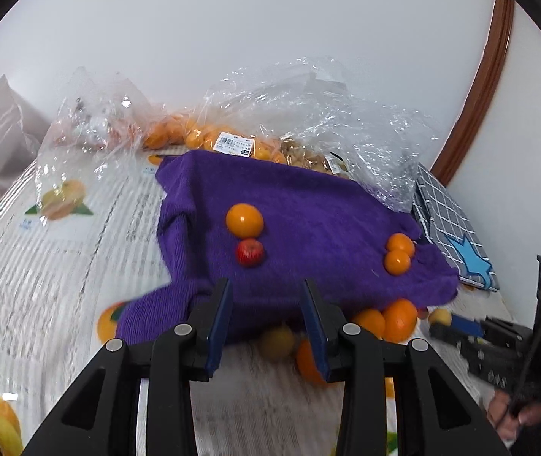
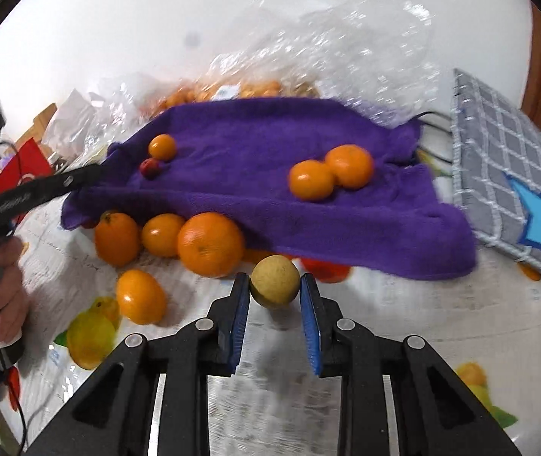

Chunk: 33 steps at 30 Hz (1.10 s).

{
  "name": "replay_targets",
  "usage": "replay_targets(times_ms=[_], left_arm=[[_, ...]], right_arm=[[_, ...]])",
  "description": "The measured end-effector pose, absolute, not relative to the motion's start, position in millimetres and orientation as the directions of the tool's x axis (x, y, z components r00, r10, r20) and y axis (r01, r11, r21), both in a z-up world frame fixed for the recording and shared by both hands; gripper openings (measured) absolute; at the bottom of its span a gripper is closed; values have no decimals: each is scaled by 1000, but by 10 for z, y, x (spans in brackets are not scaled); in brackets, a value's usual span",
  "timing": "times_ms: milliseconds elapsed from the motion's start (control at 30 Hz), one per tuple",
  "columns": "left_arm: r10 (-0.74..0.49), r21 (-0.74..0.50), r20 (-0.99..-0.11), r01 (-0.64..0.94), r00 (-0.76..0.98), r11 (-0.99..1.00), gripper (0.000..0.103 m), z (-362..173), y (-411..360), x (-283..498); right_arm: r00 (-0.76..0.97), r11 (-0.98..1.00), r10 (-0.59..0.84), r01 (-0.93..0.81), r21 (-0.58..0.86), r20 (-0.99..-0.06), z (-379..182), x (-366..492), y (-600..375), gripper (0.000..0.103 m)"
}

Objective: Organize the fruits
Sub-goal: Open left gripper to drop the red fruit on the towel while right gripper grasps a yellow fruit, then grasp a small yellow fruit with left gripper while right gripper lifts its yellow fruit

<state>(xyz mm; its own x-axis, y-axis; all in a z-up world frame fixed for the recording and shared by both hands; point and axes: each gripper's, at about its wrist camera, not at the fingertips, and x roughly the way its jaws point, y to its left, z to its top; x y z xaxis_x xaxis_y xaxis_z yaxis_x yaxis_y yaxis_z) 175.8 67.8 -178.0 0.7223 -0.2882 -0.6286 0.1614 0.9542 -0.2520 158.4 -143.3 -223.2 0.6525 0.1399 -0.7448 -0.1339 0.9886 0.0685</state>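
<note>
Only the right wrist view shows right gripper (image 2: 275, 285) jaws clamping the yellow-green fruit (image 2: 274, 280).

**Two little cameras looking down at the fruit**

The left camera sits just behind the left tongs (image 1: 266, 285). It looks forward and down across the tabletop (image 1: 53, 266), toward the white wall. It is close to the front edge of the purple towel (image 1: 308, 205).

The right camera sits just behind the right tongs (image 2: 275, 280). It looks forward and down too, and is very near a round yellow-green fruit (image 2: 274, 280) at its tips.

Both views share the purple towel, the oranges on it, the clear plastic bags (image 1: 327, 106) behind, and the grey checked cloth (image 1: 449, 220) with the blue star. Each camera also sees the other tongs at its edge.
</note>
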Motion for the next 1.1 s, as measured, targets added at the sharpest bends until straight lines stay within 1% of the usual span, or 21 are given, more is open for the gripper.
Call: replay_targets(times_ms=[167,233,300,400,433,500,767,933,1100], left_arm=[[-279,-233,-650,164,707,958,34,-1830,668,1631],[-250,-201,-677,153,693,967,31,-1878,638,1624],[-272,-216,-695,168,665,962,29,-1913,624,1652],[-267,-203,-727,174,633,964,29,-1974,574,1703],[-268,-202,-739,176,618,963,24,-2001,556,1728],[-271,-200,-758,185,593,962,22,-2050,525,1755],[-263,-177,-774,202,577,963,22,-2092,435,1800],[-229,-124,-783,215,578,969,22,-2087,313,1854],[-255,-160,-774,211,580,964,23,-2080,369,1856]], right_arm=[[672,994,106,-82,69,-732,-2196,1548,-1656,27],[665,995,100,-69,72,-740,-2205,1561,-1691,27],[655,996,84,-57,62,-751,-2228,1593,-1691,27],[646,997,79,-57,56,-759,-2247,1608,-1684,27],[646,997,80,-56,57,-759,-2250,1606,-1687,27],[646,997,82,-56,60,-759,-2254,1603,-1698,27],[641,997,79,-53,59,-763,-2270,1614,-1689,27],[635,997,83,-55,62,-768,-2280,1632,-1691,27],[629,996,87,-56,67,-772,-2295,1643,-1685,27]])
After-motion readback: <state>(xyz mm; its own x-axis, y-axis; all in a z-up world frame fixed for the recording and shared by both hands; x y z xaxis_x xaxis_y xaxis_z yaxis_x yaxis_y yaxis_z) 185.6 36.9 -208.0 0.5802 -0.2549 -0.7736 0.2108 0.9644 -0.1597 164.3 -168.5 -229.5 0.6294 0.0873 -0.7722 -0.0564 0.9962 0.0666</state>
